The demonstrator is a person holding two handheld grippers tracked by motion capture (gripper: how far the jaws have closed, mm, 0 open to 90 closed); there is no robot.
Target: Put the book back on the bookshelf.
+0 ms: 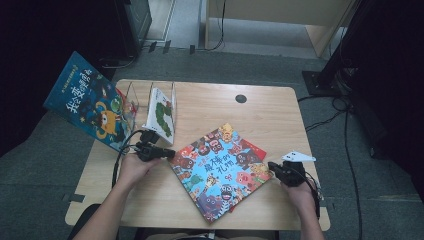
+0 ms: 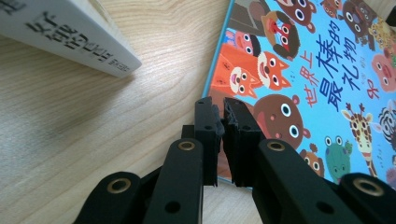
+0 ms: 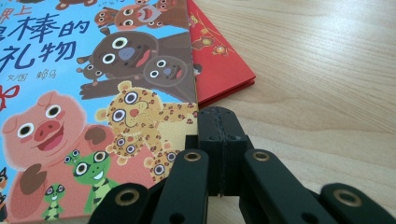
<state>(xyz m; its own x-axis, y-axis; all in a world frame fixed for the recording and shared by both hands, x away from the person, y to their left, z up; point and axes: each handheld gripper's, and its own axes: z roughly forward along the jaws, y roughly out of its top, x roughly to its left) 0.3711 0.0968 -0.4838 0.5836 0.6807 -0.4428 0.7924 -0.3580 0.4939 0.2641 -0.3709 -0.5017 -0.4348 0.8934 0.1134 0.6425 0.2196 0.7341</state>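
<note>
The left gripper (image 1: pixel 167 152) sits at the left edge of the animal book (image 1: pixel 220 170), which lies flat in the middle of the table (image 1: pixel 270 112). In the left gripper view its jaws are almost shut, with a thin gap between them, and the tips are right at the book's blue edge (image 2: pixel 219 88). They hold nothing; I cannot tell if the tips touch the cover. The right gripper (image 1: pixel 274 167) is at the right edge of the animal book. Its jaws are pressed tight together and hold nothing, with the cover (image 3: pixel 93 116) just beside them.

A red book (image 3: pixel 224 70) lies under the animal book and sticks out on its far right side. A white book (image 1: pixel 161 112) stands in a clear rack (image 1: pixel 131 95) behind the animal book, to its left, and a dark blue book (image 1: pixel 87 102) leans out further left.

What could go wrong? The closed tips could slide over the smooth cover and miss the edge. A push from one side alone could spin the animal book or drag the red book along. A hard push to the left could bump the rack.
</note>
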